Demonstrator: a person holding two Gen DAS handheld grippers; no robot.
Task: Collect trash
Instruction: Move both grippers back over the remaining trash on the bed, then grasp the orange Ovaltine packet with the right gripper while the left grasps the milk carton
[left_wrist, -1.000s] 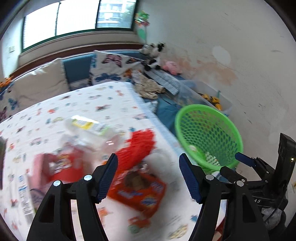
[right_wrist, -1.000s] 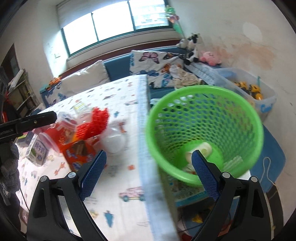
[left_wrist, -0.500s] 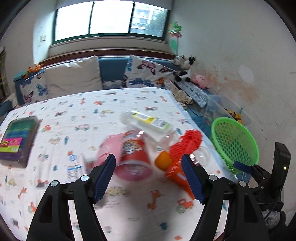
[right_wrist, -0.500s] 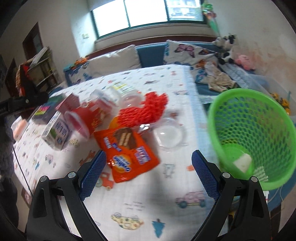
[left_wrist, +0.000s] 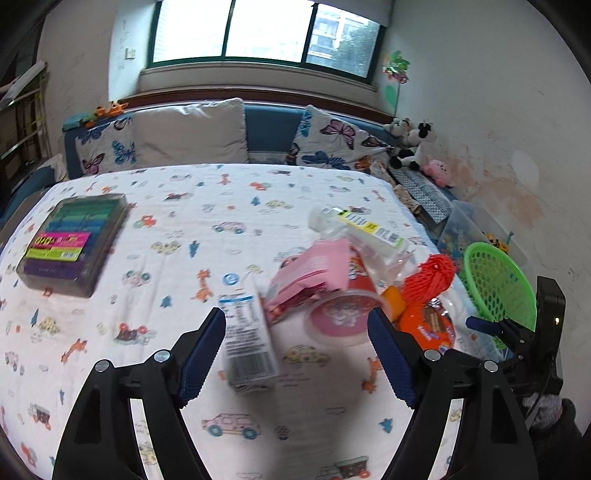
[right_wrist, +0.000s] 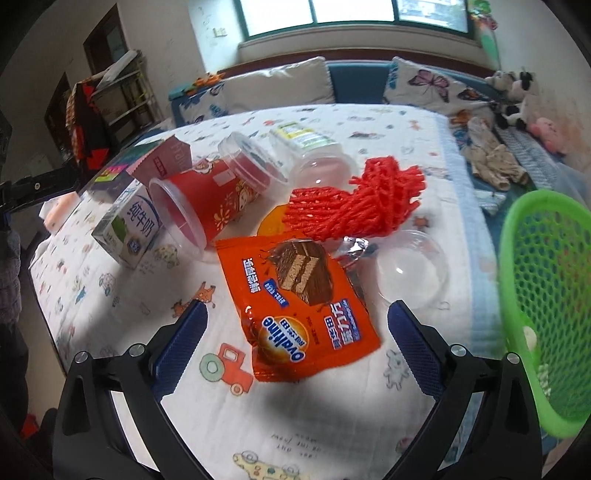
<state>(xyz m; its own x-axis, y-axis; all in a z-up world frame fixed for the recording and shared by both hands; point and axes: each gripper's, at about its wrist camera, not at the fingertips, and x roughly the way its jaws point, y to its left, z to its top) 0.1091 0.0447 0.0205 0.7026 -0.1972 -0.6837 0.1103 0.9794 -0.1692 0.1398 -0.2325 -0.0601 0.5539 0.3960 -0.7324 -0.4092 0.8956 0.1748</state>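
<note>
Orange foil snack wrapper (right_wrist: 295, 306), printed with a chocolate wafer, lies flat on the cloth-covered counter (right_wrist: 122, 317), directly ahead of the right hand-held gripper (right_wrist: 297, 328). That gripper hangs above it with jaws spread wide, holding nothing. The left hand-held gripper (left_wrist: 297, 350) is equally wide and empty, with a small white milk carton (left_wrist: 247, 339) lying between its fingers' lines of approach.

Remaining trash forms one cluster toward the counter's right edge:
- red plastic cup (right_wrist: 201, 206) on its side, mouth toward the camera;
- clear plastic tub with a yellow-green label (right_wrist: 306, 151), also tipped over;
- red foam fruit net (right_wrist: 354, 201), bunched;
- clear domed plastic lid (right_wrist: 412, 271), just beside the wrapper;
- pink carton (left_wrist: 317, 266), resting on the cup.

Green perforated plastic basket (right_wrist: 543, 295) stands past the counter's right edge and already contains some pieces.

Handling, by estimate: all items are probably empty and light. The wrapper is thin, limp and slick; pinch a raised edge or corner, not the flat middle. The net is soft and compressible, so grip anywhere. Cup, tub and lid are thin-walled and may crack or slip; take them by the rim. The milk carton is stiffer; close across its narrow faces.
</note>
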